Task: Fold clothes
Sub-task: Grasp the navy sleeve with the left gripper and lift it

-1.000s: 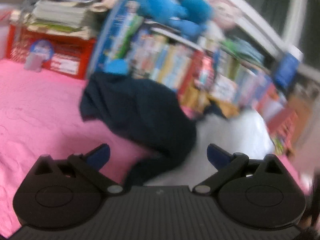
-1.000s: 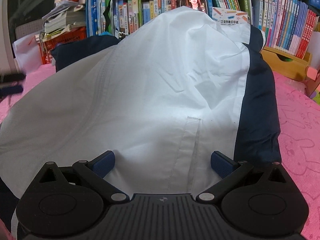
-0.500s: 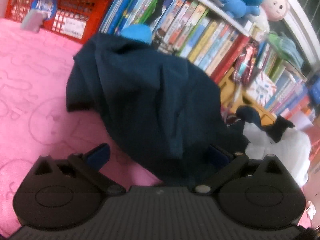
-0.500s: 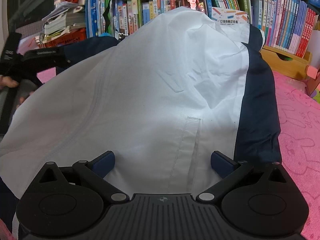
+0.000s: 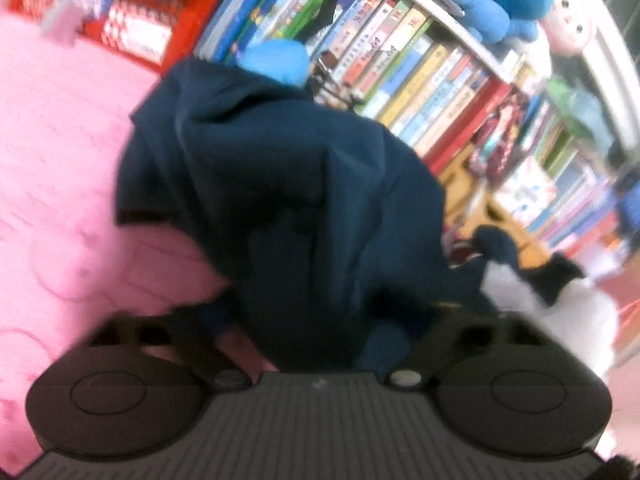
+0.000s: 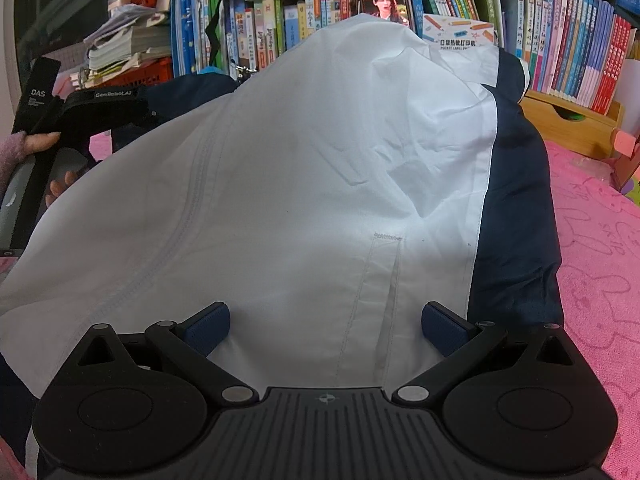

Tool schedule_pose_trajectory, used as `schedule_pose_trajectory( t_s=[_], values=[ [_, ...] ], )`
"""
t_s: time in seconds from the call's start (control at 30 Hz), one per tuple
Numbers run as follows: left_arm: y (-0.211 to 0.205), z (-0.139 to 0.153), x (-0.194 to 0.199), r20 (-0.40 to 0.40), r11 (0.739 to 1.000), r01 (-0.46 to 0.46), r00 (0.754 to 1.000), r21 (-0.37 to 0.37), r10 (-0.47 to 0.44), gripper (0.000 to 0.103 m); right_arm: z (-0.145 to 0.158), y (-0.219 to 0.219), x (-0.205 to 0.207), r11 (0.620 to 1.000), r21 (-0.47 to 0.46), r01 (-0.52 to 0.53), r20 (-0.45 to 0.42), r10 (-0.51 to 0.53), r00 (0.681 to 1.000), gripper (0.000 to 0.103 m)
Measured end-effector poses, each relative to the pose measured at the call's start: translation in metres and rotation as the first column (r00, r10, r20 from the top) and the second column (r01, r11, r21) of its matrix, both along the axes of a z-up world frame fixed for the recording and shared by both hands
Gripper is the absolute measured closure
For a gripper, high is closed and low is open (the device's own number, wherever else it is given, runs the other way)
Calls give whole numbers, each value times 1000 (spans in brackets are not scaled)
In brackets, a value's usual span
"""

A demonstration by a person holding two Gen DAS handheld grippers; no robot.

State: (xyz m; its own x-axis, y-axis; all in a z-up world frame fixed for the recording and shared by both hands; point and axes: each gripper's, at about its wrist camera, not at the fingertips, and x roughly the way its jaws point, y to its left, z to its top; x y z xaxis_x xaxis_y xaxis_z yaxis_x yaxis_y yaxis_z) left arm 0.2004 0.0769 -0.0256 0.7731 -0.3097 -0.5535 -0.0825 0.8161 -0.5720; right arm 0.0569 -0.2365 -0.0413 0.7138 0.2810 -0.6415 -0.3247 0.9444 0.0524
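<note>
A white and navy jacket (image 6: 320,168) lies heaped on the pink blanket (image 6: 600,240). In the right wrist view its white panel fills the middle, with a navy band (image 6: 516,200) down the right side. My right gripper (image 6: 326,328) is open, low over the white panel. In the blurred left wrist view a navy fold (image 5: 300,184) of the jacket runs down between the fingers of my left gripper (image 5: 300,332), which is open but narrowed; pink shows beside the left finger. A hand (image 6: 40,142) holds the left tool's black body (image 6: 104,104) at the jacket's left edge.
Bookshelves (image 6: 572,64) packed with books line the back. A red basket (image 5: 132,28) with paper stacks stands at the left, blue plush toys (image 5: 480,4) sit on top, and a wooden box (image 6: 572,124) is at the right. Pink blanket (image 5: 60,160) lies bare on both sides.
My left gripper has swung in and down to the jacket's navy end, and its fingers have come closer together around the fold. The right gripper has stayed still and open.
</note>
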Motion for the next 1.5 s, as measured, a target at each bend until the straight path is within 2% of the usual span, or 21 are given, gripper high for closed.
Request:
schedule_pose_trajectory(
  t_s=[0.07, 0.1, 0.17, 0.2, 0.3, 0.4, 0.5, 0.6, 0.67, 0.8, 0.87, 0.9, 0.97, 1.0, 1.1, 1.2, 1.27, 1.37, 1.43, 1.47, 1.5],
  values=[
    [9, -6, 4, -11, 996, -20, 1000, -85, 19, 76, 0, 0, 0, 1000, -1, 0, 0, 0, 1000, 0],
    [14, -9, 6, -17, 991, -30, 999, -128, 28, 84, 0, 0, 0, 1000, 0, 0, 0, 0, 1000, 0],
    [22, -4, 6, 5, 986, -62, 998, -153, 64, 95, 0, -1, 0, 1000, 4, 1, -1, -1, 1000, 0],
    [29, 11, 3, 54, 987, -85, 994, -133, 93, 98, 0, -2, 0, 1000, 6, 1, -1, -1, 1000, 0],
    [50, 56, -9, 207, 984, -160, 963, -77, 173, 100, 0, -2, 0, 1000, 9, 1, -2, -1, 1000, 0],
    [71, 102, -21, 358, 970, -242, 903, -33, 237, 101, 0, -3, 1, 1000, 8, 0, -3, 0, 1000, 0],
    [106, 131, -24, 410, 941, -339, 860, 12, 305, 100, 1, -2, 1, 1000, 2, -3, -5, 3, 1000, 0],
    [134, 123, -21, 371, 913, -399, 864, 90, 341, 100, 1, -1, 1, 1000, 0, -21, -6, 21, 1000, 0],
    [147, 99, -18, 296, 903, -412, 883, 124, 363, 100, 1, 1, 1, 1000, -10, -26, -5, 26, 1000, 0],
    [161, 45, -21, 151, 893, -439, 894, 99, 423, 100, 2, 2, 2, 1000, -15, -26, -4, 26, 1000, 0],
    [166, 26, -27, 115, 897, -430, 901, 98, 419, 99, 5, -3, 1, 1000, 18, -10, 6, 10, 1000, 2],
    [166, 23, -28, 111, 900, -425, 903, 101, 414, 98, 9, -12, 0, 995, 94, -15, 2, 15, 1000, 2],
    [167, 18, -29, 106, 904, -414, 909, 106, 404, 96, 18, -35, -1, 960, 279, -22, -3, 24, 1000, 2],
    [168, 16, -30, 103, 906, -409, 911, 109, 399, 95, 25, -49, 1, 921, 390, -14, 7, 12, 1000, 2],
    [169, 8, -32, 95, 912, -393, 919, 117, 383, 94, 52, -90, 26, 824, 560, 85, 35, -126, 991, 0],
    [169, -1, -33, 83, 917, -379, 925, 122, 371, 94, 60, -117, 88, 806, 538, 247, -58, -257, 965, 0],
    [168, -8, -31, 70, 920, -373, 928, 120, 367, 93, 49, -123, 130, 786, 529, 320, -158, -280, 947, 0],
    [167, -14, -30, 78, 921, -367, 930, 133, 359, 92, 24, -120, 171, 716, 582, 384, -318, -234, 919, 0],
    [167, -14, -27, 75, 920, -362, 932, 151, 354, 92, 8, -117, 198, 666, 610, 430, -419, -191, 888, 7],
    [166, -14, -26, 74, 919, -360, 933, 161, 353, 93, -5, -116, 205, 627, 623, 467, -490, -152, 859, 27],
    [165, -14, -26, 74, 918, -360, 933, 169, 352, 93, -13, -111, 210, 608, 612, 505, -536, -151, 831, 54]
  ],
)
